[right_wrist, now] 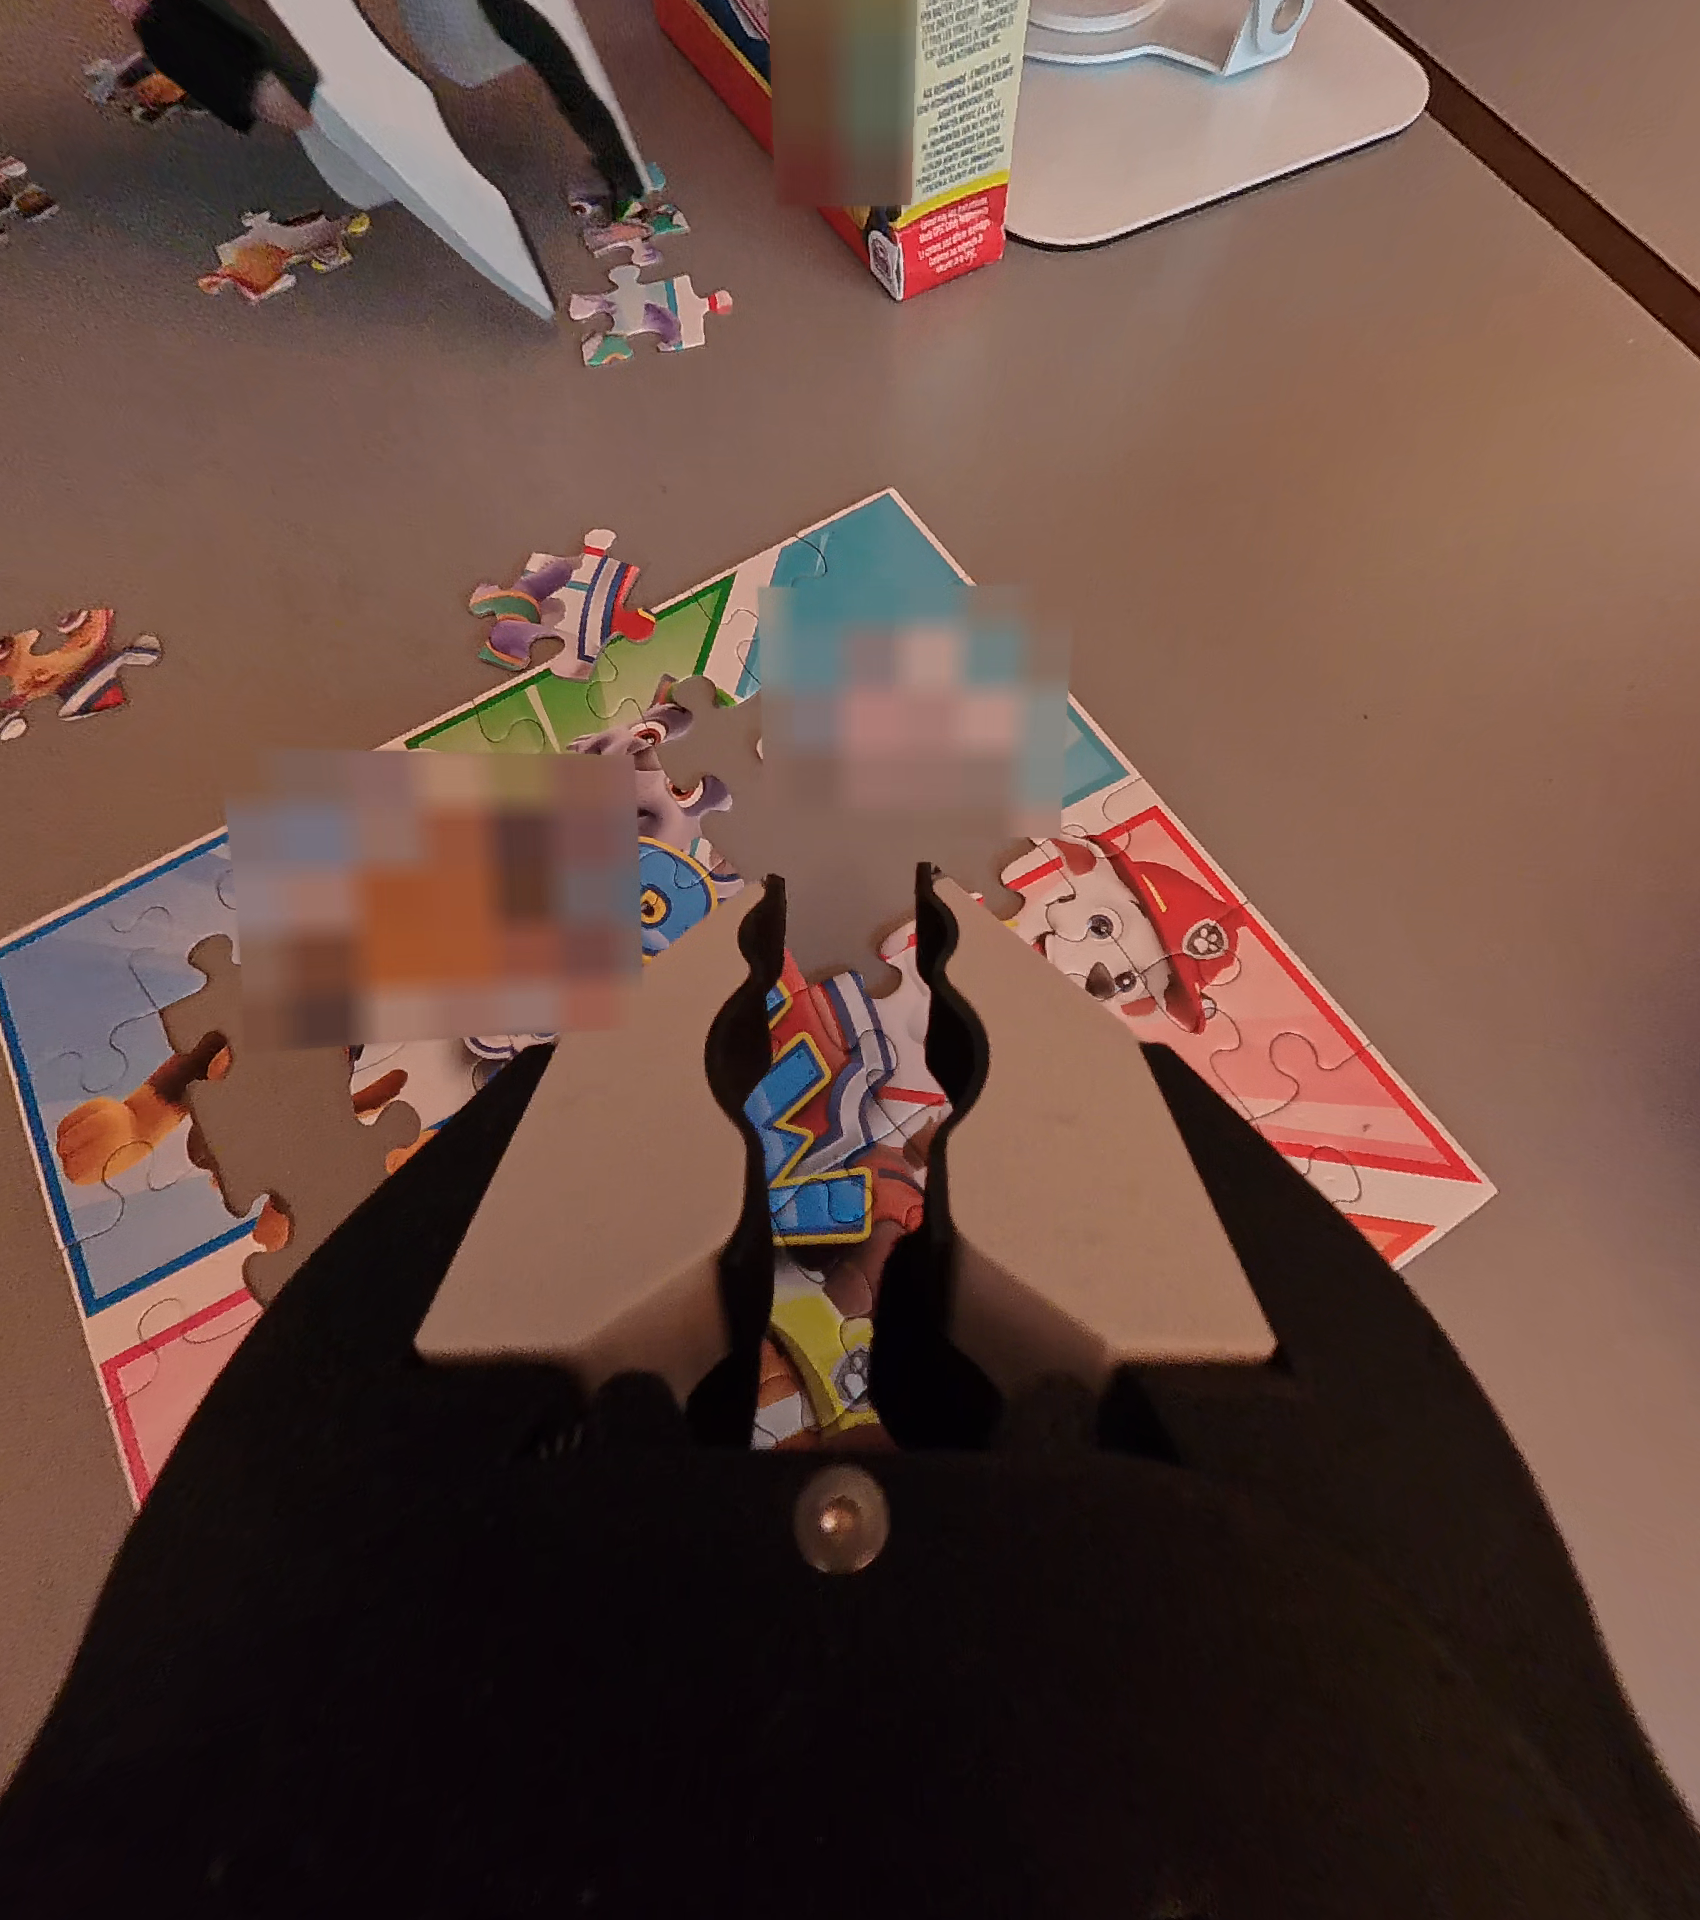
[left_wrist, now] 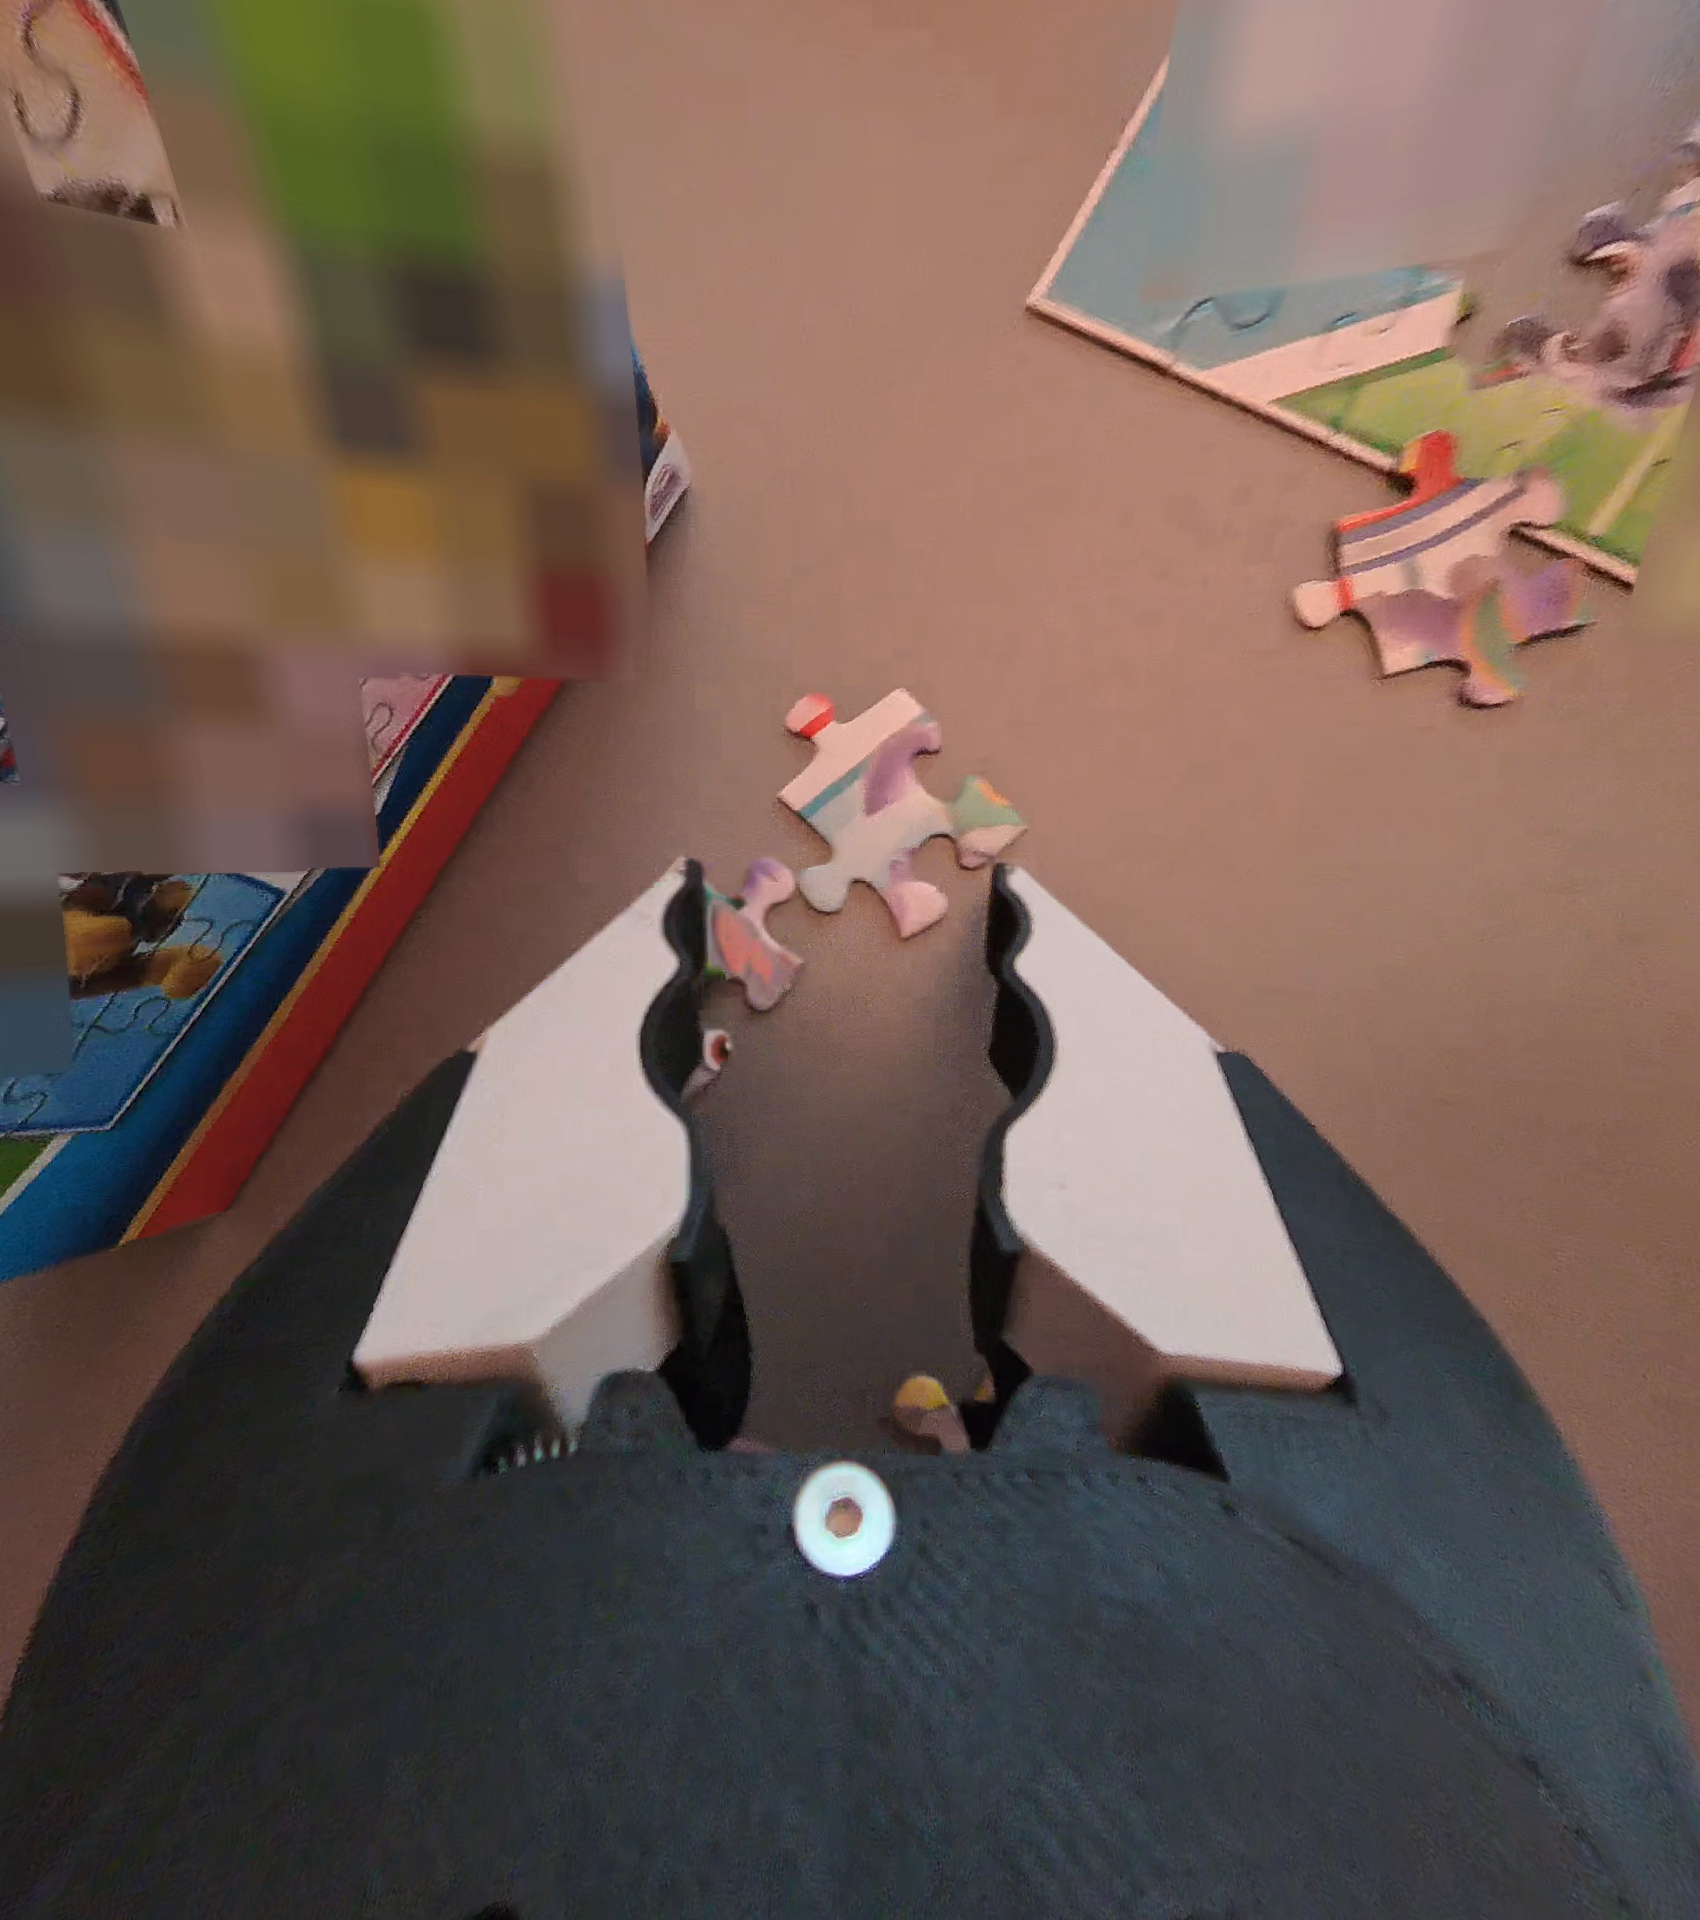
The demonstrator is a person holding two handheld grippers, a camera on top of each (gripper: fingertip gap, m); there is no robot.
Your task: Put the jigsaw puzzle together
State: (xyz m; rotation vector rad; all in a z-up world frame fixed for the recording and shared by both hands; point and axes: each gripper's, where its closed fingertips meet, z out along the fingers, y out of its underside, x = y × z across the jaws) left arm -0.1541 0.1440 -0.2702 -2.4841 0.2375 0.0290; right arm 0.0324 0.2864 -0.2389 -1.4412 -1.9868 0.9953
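My left hand-held gripper (left_wrist: 841, 883) sits closest to the lens, its jaws spread apart and holding nothing, low over the brown desk (left_wrist: 1189, 1039). Just past its tips, at about twelve o'clock, lies a loose piece (left_wrist: 882, 816) with a red knob and purple markings; a smaller purple piece (left_wrist: 752, 940) rests against the inner edge of the finger at eleven o'clock. The puzzle box (left_wrist: 233, 1039) stands at nine o'clock, and the half-built puzzle (left_wrist: 1345, 343) lies well off at two o'clock.

My right hand-held gripper (right_wrist: 851, 878) hangs above that puzzle (right_wrist: 1241, 1039), jaws parted with a narrow gap and empty, its tips over an unfilled hole near the middle. Another loose piece (right_wrist: 565, 613) lies at the board's eleven o'clock edge.

I judge the step in hand is picking up the red-knobbed piece. To do it well, I would centre both tips across its body rather than a knob, keep clear of the small neighbour so it is not dragged along, and close gently, since thin card on a flat desk tends to slide rather than lift.
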